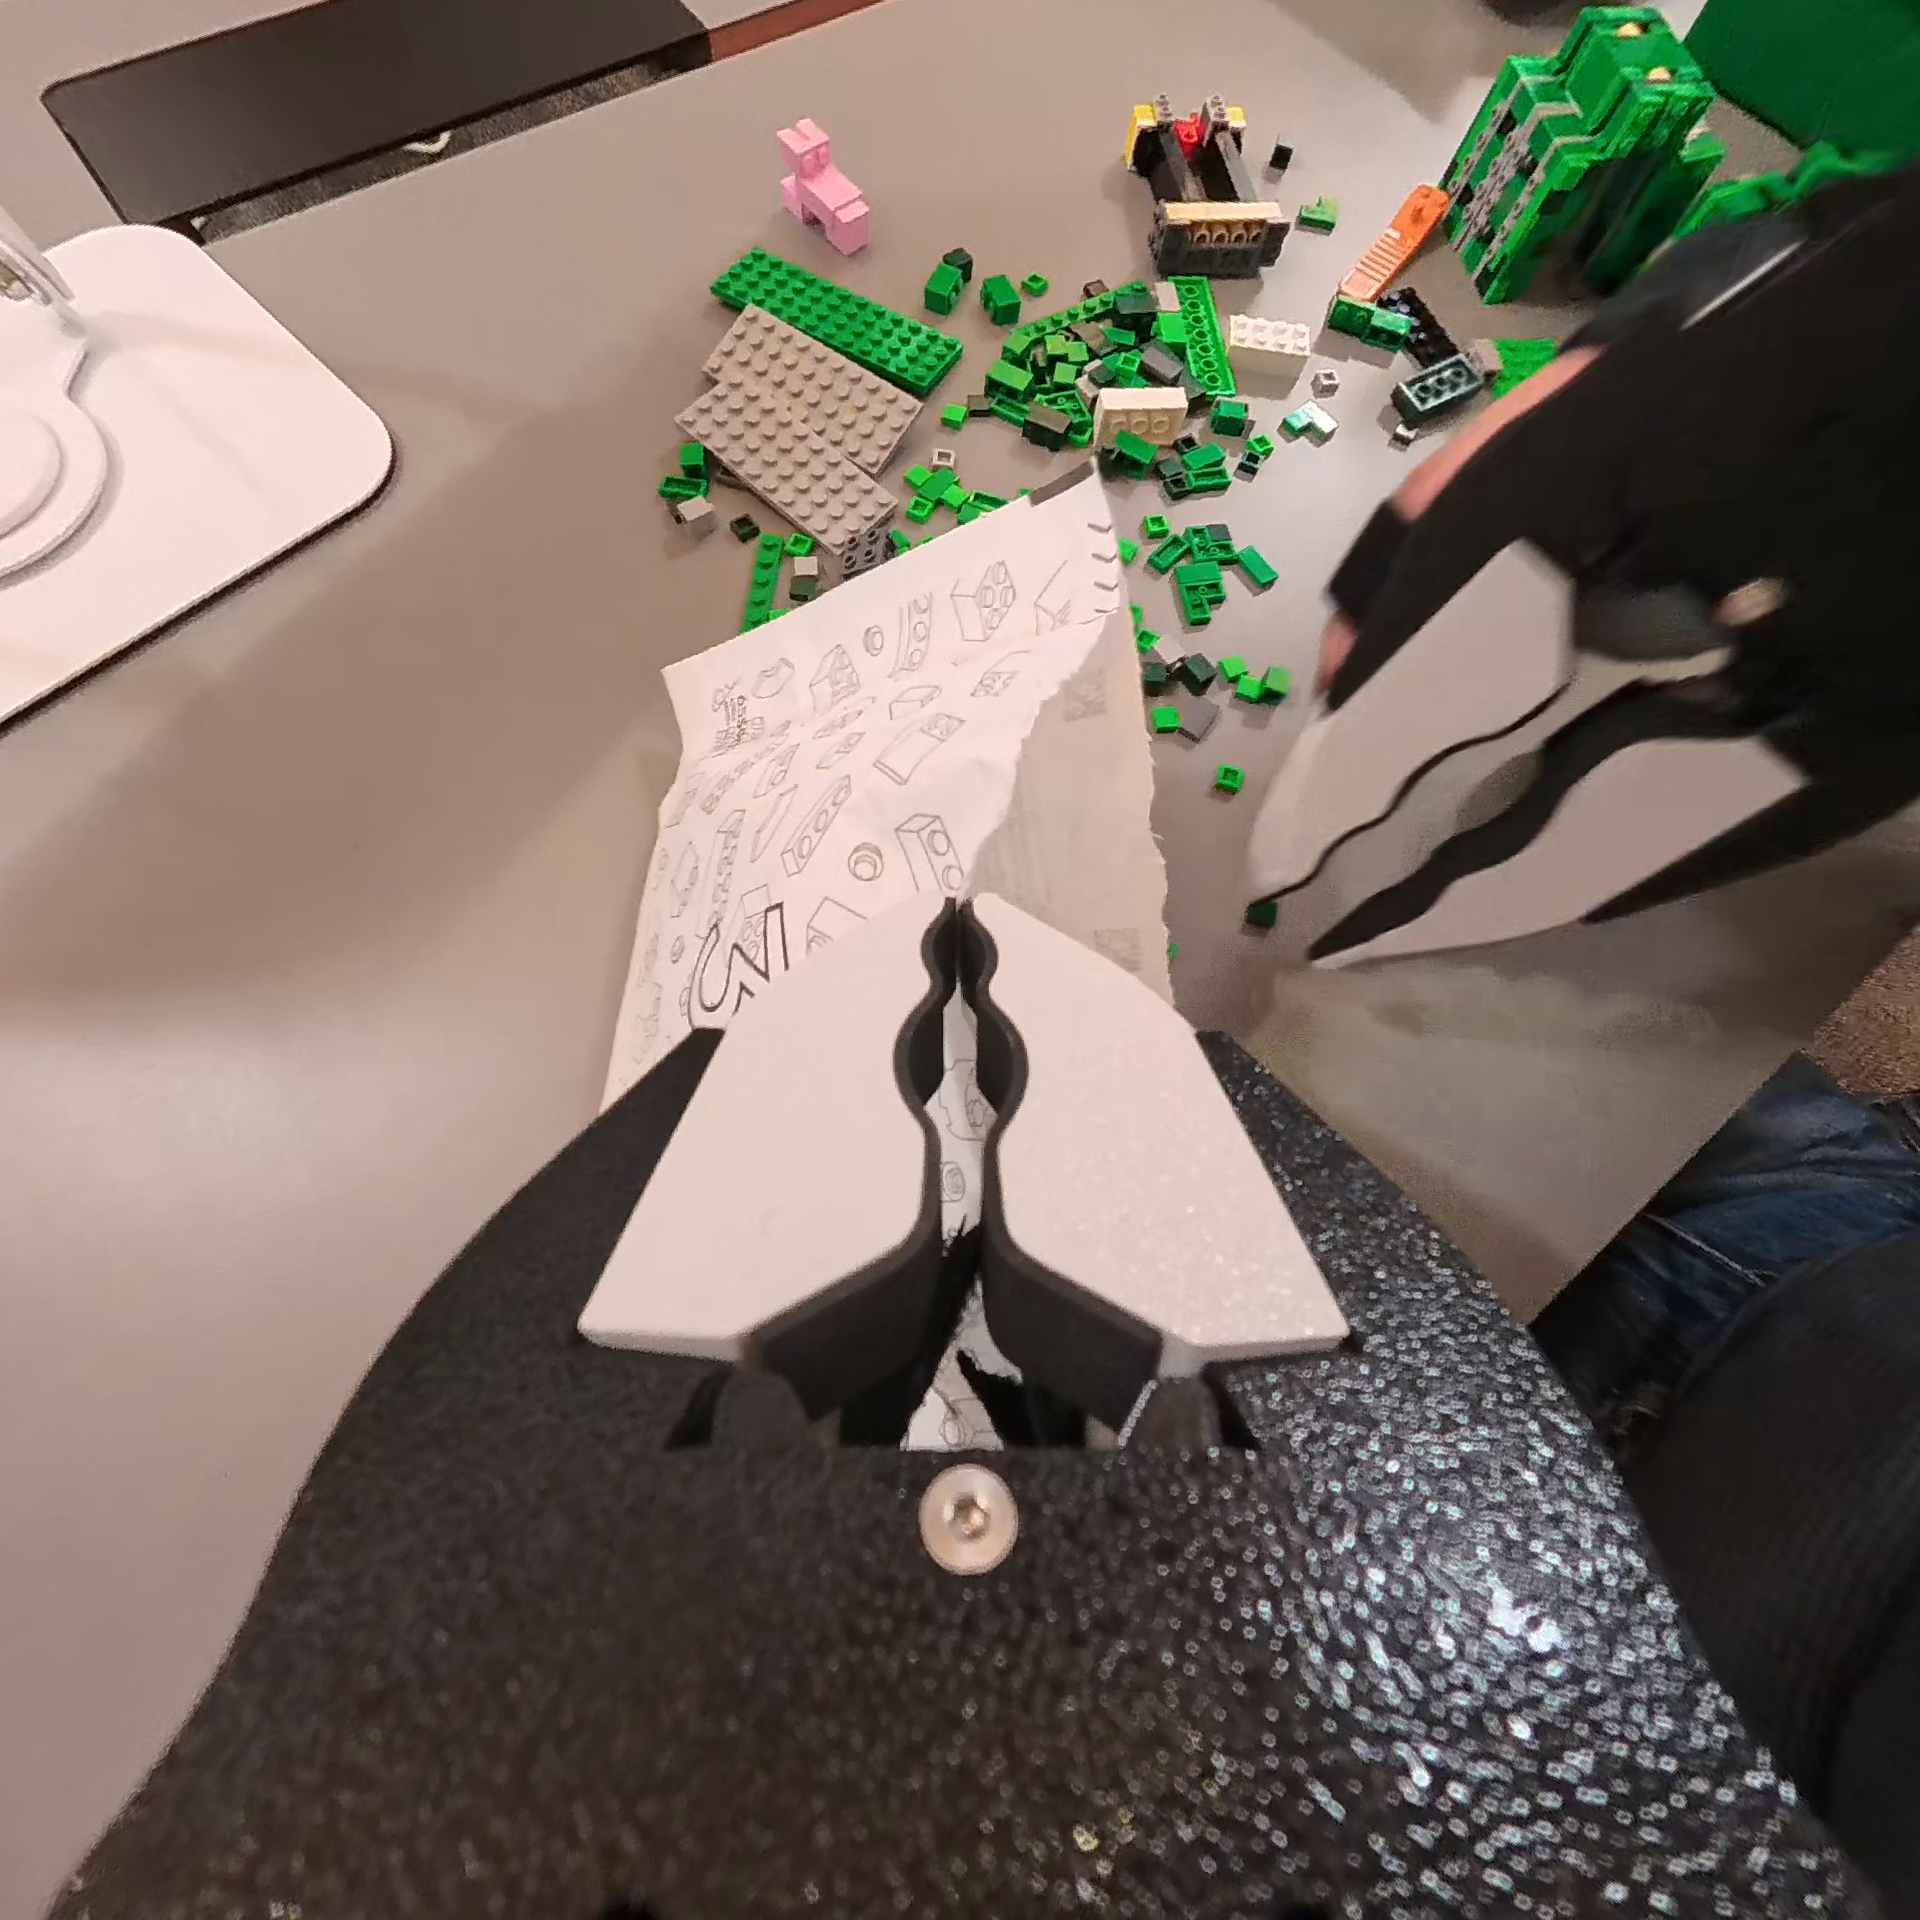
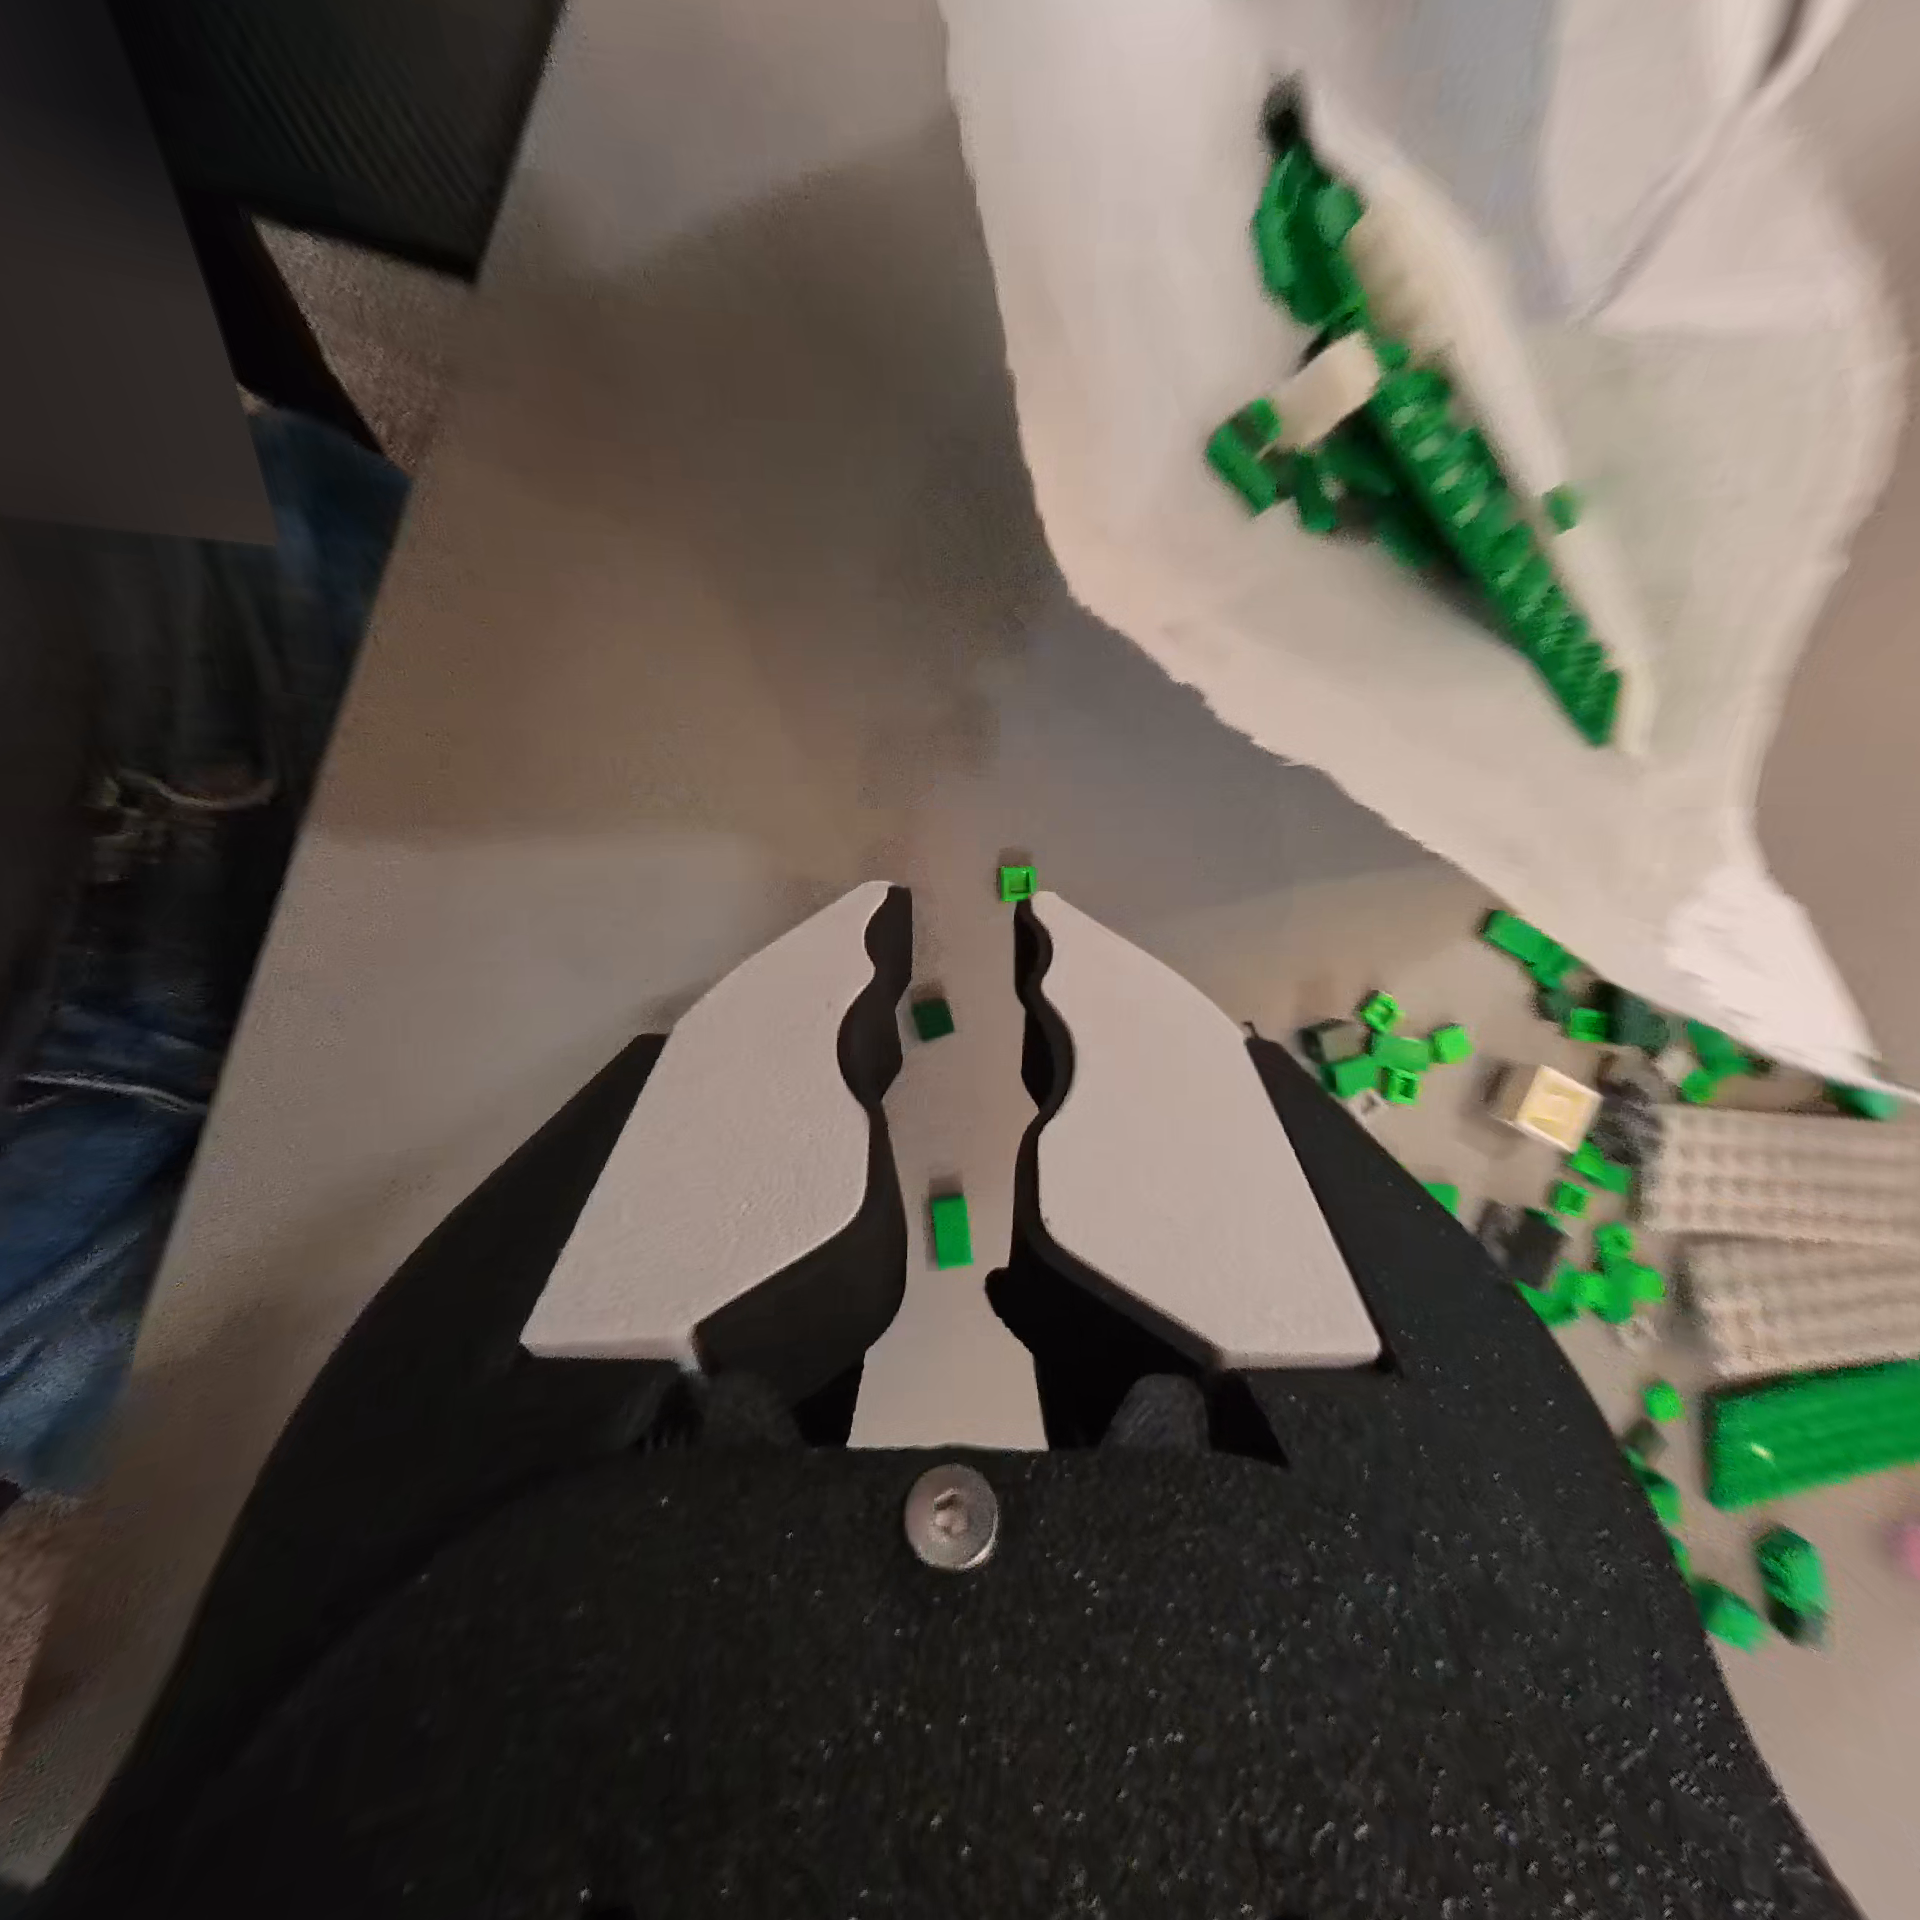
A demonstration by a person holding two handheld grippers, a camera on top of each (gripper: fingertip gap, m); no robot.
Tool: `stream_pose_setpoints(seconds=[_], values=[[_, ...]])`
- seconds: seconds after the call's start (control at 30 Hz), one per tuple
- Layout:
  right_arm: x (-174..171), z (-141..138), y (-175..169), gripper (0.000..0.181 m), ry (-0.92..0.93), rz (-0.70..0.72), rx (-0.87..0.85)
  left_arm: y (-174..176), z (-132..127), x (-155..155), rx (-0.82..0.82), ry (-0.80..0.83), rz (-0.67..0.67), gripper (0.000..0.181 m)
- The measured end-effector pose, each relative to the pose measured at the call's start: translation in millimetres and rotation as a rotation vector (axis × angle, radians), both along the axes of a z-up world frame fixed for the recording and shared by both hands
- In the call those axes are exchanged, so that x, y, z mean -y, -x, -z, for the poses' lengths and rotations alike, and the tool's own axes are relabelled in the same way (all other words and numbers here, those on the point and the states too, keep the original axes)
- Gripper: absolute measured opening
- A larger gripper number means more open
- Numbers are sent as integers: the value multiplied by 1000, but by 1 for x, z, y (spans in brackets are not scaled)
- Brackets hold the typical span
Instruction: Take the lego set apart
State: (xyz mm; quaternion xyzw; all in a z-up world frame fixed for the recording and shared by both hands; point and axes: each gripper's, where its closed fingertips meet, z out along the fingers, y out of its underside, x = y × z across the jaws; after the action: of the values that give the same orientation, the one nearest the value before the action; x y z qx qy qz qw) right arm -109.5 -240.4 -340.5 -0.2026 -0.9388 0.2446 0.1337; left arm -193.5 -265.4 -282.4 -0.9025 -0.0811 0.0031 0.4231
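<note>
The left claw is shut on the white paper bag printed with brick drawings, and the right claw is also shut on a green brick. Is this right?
Only partly. The left claw is shut on the white paper bag, but the right claw is open and holds nothing. The right wrist view shows a gap between its fingers, with small green bricks lying on the table below.
</note>
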Motion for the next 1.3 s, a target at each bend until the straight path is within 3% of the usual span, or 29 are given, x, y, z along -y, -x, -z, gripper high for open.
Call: stream_pose_setpoints(seconds=[0.03, 0.13, 0.53, 0.63, 0.73, 0.8, 0.87, 0.97, 1.0, 1.13, 1.2, 1.3], values=[[0, 12, 3, 20, -6, -3, 25, 0, 0, 0, -3, 2, 0, 0], [-1, 29, 13, 20, 11, 4, 57, 0, -1, 0, -13, 4, -1, 0], [0, 40, 18, 7, -1, -19, 105, 0, 0, 0, -1, -1, 4, 0], [6, 12, 9, 7, 39, -51, 56, 1, -1, 0, 1, -4, 0, 0], [22, -38, 9, 7, 187, -89, -72, 1, -1, 1, 4, -6, -2, 0], [30, -65, 19, 7, 236, -71, -189, 1, 0, 0, 4, -5, 0, 0], [31, -73, 36, 8, 189, -25, -282, 0, 0, 0, 3, -2, 2, 0], [28, -65, 59, 8, 70, 21, -370, 0, 0, 0, 0, -3, 4, 0], [29, -62, 63, 17, 47, 16, -386, 0, 0, 0, -2, -3, 5, 0], [20, -70, 51, 23, 40, 23, -406, -1, 1, -1, 0, 0, 7, 0], [1, -67, 36, 19, 78, 71, -313, -1, 2, -1, 1, 5, 7, 0], [-43, -32, 13, 19, 28, 186, -98, -1, 3, -2, 2, 7, 7, 0]])
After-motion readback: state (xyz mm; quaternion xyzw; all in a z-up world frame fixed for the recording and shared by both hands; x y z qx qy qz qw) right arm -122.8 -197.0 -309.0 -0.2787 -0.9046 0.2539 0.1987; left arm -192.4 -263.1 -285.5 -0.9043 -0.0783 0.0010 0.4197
